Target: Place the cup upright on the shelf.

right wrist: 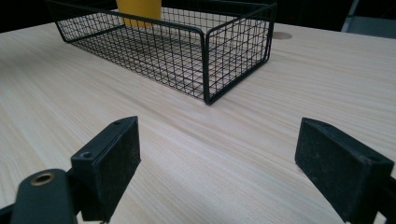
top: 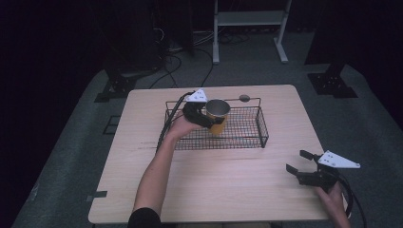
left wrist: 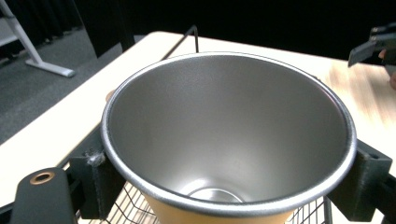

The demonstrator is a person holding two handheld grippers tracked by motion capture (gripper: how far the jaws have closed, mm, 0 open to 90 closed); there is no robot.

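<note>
Steel-lined and yellow-skinned, the cup (top: 217, 115) hanging over the left end of the black wire basket (top: 247, 137), on the pale wooden table (top: 223, 190). Clamped on it right now, the left gripper (top: 205, 115), one black jaw to each side of the wall just under the rolled rim, seen close in the left gripper view as cup (left wrist: 224, 135) flanked by a pad on either hand. Empty inside, bare metal down to the bottom, so probably light; rigid too, no give expected under the squeeze. Smooth, tapering wall though, wider at the top, narrower below: likely slippery, and likely to slide downward through a loose grip, so best taken high, snug beneath the rim where the lip can catch on the pads. Hard to tell whether the base touches the mesh yet or hovers just above it. Over at the near right corner, the right gripper (top: 300, 161), jaws spread wide with nothing but bare tabletop between them, well apart from the cup, pointing toward the basket (right wrist: 205, 51) with the yellow wall (right wrist: 138, 10) at its far end.
</note>
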